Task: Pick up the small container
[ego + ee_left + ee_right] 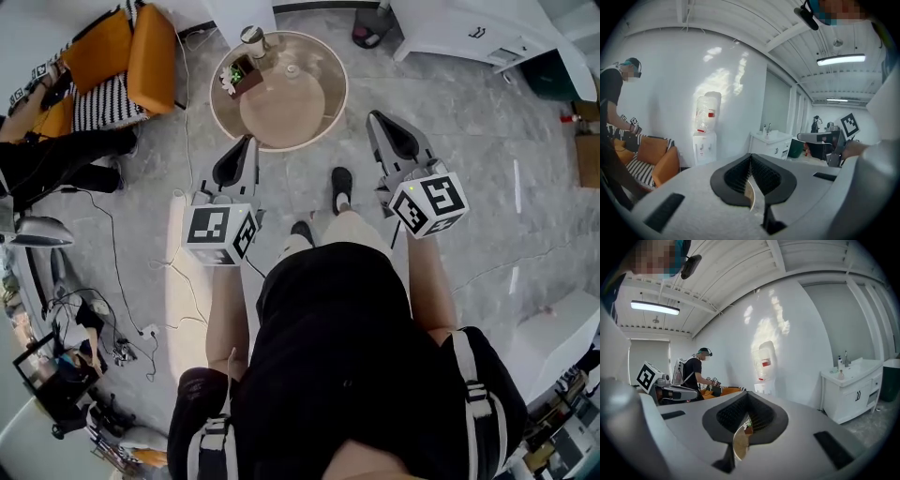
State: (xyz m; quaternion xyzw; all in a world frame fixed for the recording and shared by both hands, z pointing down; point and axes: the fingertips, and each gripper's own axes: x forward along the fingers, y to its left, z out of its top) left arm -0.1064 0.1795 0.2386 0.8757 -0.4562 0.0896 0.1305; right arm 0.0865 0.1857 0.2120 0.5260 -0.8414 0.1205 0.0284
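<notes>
Left gripper [250, 141] and right gripper [376, 117], both clenched empty, hover beside the round table [295, 112]. On it sits the small container [241, 75], possibly a planter.

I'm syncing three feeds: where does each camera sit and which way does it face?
Head view: on the person's head, facing steeply down at the table and floor; torso, legs, left tool and right tool show.
Left gripper view: on the left tool, facing along its shut jaws toward the dispenser; the right tool shows at right.
Right gripper view: on the right tool, facing along its shut jaws; the left tool shows at left.
Shared: both gripper views see the dispenser.
</notes>
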